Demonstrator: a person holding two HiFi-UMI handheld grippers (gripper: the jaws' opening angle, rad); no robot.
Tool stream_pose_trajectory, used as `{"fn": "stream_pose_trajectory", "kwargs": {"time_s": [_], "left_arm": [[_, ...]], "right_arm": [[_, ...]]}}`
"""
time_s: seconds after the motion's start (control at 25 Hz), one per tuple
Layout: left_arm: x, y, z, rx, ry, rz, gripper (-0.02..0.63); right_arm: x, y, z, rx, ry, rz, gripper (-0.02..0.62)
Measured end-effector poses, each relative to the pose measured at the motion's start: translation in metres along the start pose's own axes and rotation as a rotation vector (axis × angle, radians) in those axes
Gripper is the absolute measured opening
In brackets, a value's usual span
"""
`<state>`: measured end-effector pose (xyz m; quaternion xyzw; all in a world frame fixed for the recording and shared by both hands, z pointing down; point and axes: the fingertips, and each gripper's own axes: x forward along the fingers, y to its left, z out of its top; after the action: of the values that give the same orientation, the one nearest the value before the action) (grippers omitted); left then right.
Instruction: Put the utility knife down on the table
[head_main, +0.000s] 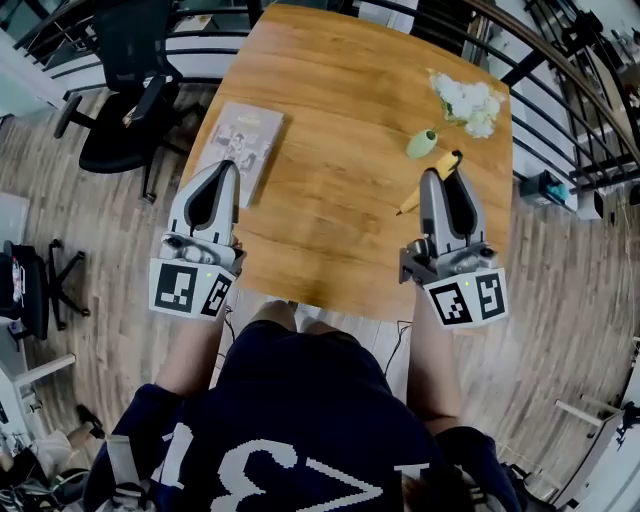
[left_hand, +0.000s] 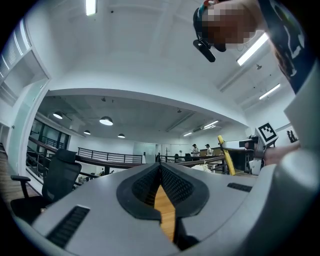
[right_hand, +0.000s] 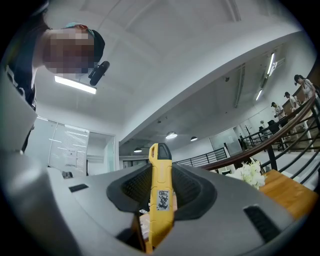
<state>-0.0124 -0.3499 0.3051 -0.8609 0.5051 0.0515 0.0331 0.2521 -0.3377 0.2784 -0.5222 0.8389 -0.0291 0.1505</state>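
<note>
A yellow utility knife (head_main: 445, 166) with a black tip is clamped in my right gripper (head_main: 433, 176), held over the right part of the wooden table (head_main: 330, 100). In the right gripper view the knife (right_hand: 160, 192) stands upright between the jaws of that gripper (right_hand: 161, 172), its tip poking past them. My left gripper (head_main: 227, 166) hovers over the table's left front edge, shut with nothing in it. In the left gripper view the pads of that gripper (left_hand: 160, 167) meet at the tip, and the knife (left_hand: 226, 156) shows far right.
A book (head_main: 240, 146) lies on the table just beyond the left gripper. A small green vase (head_main: 421, 144) with white flowers (head_main: 467, 103) stands just beyond the right gripper; the flowers (right_hand: 248, 173) also appear in the right gripper view. A black office chair (head_main: 125, 90) stands left of the table.
</note>
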Motion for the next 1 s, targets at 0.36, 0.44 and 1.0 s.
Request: {"fn": "stream_pose_trajectory", "kwargs": {"time_s": [0.36, 0.44, 1.0], "left_arm": [[0.04, 0.003, -0.053, -0.065, 0.071, -0.069, 0.015], [0.046, 0.003, -0.07, -0.072, 0.092, -0.079, 0.015], [0.066, -0.002, -0.165, -0.097, 0.248, -0.134, 0.015]], "right_arm": [[0.016, -0.024, -0.08, 0.047, 0.216, -0.089, 0.133], [0.018, -0.032, -0.109, 0.071, 0.281, -0.115, 0.133], [-0.004, -0.094, -0.329, 0.148, 0.758, -0.307, 0.133]]}}
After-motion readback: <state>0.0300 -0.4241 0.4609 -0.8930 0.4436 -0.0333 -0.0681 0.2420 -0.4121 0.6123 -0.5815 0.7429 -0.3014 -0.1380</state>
